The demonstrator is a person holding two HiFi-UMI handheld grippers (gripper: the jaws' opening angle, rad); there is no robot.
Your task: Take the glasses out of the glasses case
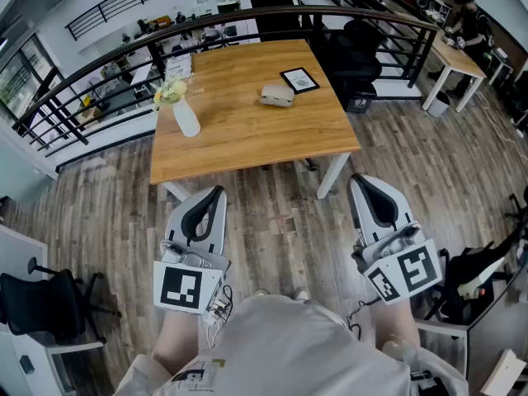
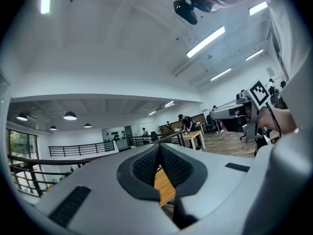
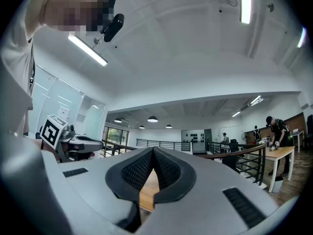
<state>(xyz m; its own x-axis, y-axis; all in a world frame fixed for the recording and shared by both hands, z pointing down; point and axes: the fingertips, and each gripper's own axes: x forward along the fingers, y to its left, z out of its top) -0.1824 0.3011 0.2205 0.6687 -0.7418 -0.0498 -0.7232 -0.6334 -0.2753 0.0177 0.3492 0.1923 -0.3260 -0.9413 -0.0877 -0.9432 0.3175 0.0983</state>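
A pale glasses case (image 1: 278, 94) lies closed on the wooden table (image 1: 247, 139), toward its far right side; no glasses show. Both grippers hang level over the floor, short of the table's near edge and well apart from the case. My left gripper (image 1: 217, 191) has its dark pads meeting at the tip with nothing between them, as the left gripper view (image 2: 159, 146) confirms. My right gripper (image 1: 361, 180) is likewise shut and empty (image 3: 153, 150). The tabletop shows as an orange strip behind each pair of jaws.
A white vase with flowers (image 1: 184, 114) stands at the table's left, and a small framed picture (image 1: 299, 79) sits behind the case. A dark railing (image 1: 115, 56) runs behind the table. Office chairs (image 1: 41, 299) stand at the left and a backpack (image 1: 474, 275) at the right.
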